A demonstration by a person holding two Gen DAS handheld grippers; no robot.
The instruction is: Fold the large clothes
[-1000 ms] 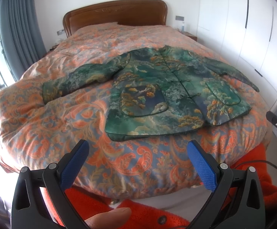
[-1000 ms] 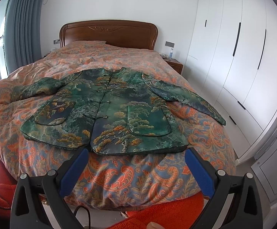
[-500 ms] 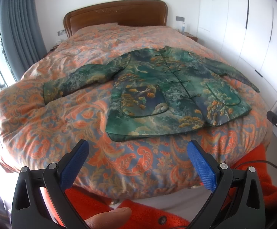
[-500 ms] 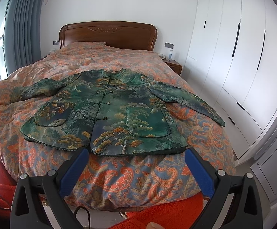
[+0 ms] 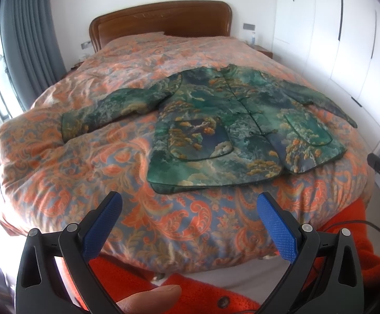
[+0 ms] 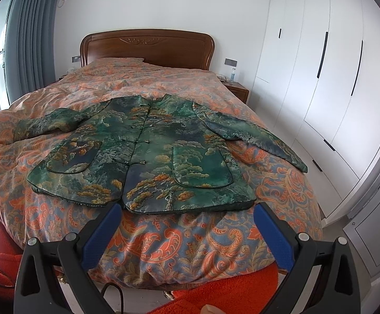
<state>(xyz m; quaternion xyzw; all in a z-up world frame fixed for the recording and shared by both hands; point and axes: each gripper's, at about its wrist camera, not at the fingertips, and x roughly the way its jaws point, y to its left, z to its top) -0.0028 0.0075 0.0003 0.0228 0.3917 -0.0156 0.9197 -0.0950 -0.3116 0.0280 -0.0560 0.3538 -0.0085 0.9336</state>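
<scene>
— Anything moved since a second ago?
— Barely: both views crept nearer the bed [image 6: 163,238]. Grey curtain [image 6: 30,39] left, jacket [image 6: 148,157] flat on the quilt mid-bed, wardrobe [image 6: 328,78] right.
— Your grippers?
— Left gripper [image 5: 190,222] and right gripper [image 6: 187,225] gape wide, empty, short of the hem.

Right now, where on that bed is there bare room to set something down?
Free quilt: between jacket collar and headboard; a strip between its hem and the bed's foot; left of the body, below its sleeve. The middle is crowded.
</scene>
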